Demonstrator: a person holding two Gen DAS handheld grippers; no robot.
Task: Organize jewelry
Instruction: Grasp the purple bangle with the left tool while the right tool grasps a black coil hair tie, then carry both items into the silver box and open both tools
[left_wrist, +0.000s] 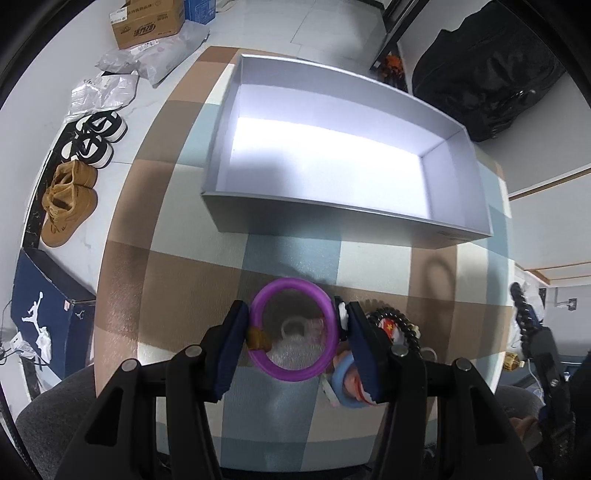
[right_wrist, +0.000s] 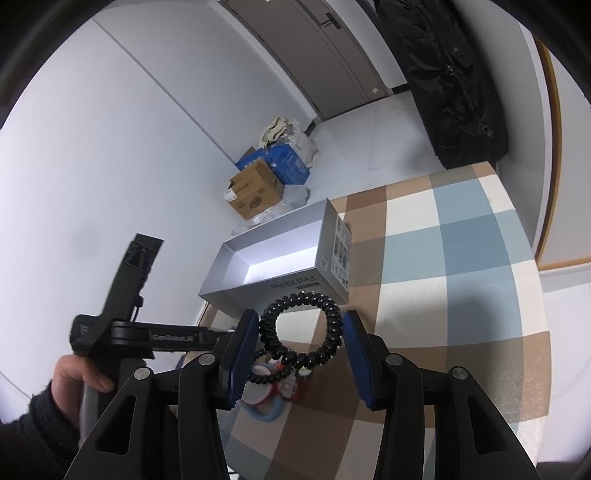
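Left wrist view: purple ring (left_wrist: 293, 328), clamped across its width by the pads of the left claw (left_wrist: 293, 334), raised over the checked tablecloth (left_wrist: 177, 273). Beneath and right of that claw, a small heap of trinkets including a blue ring (left_wrist: 341, 384). Ahead, an open grey box (left_wrist: 332, 158). Right claw (right_wrist: 300, 341) holds a black beaded bracelet (right_wrist: 300, 325) between its pads, the box (right_wrist: 273, 258) just beyond. A hand (right_wrist: 72, 380) grips the left tool's handle.
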